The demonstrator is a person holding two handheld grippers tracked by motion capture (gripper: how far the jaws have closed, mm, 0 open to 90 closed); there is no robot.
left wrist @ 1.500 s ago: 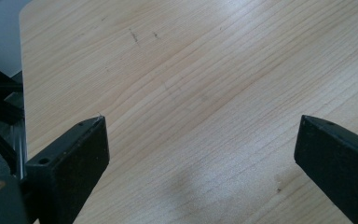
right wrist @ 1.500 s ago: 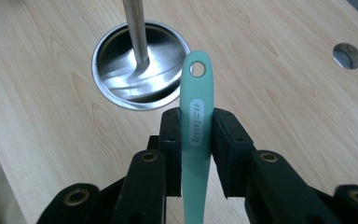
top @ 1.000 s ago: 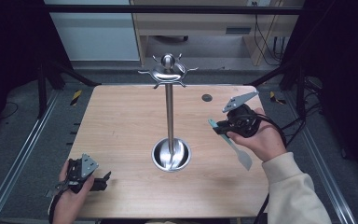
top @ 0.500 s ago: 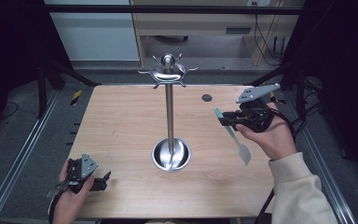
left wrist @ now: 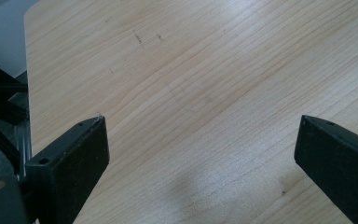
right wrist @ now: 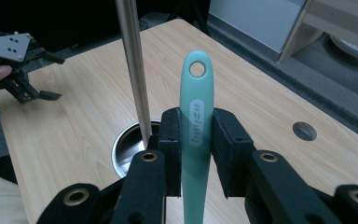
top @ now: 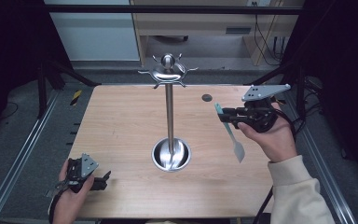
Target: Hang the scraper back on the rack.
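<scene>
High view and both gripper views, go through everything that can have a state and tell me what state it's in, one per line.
Right claw: shut on the spatula handle, held above the table.
Teal spatula: gripped by its handle, hanging hole toward the stand, blade toward the person.
Left claw: open, nothing between the jaws, low over the near left corner.
Utensil stand: upright, hooks bare.
Stand's base bowl: holds nothing apart from the pole.
Wooden table: bare around the stand.

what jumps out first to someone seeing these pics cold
The tall shiny steel utensil stand rises from its round base at the middle of the pale wooden table, with hooks at the top. To its right, the right gripper clamps the mint-green spatula by its handle, above the table. The left gripper rests open at the near left corner.
</scene>
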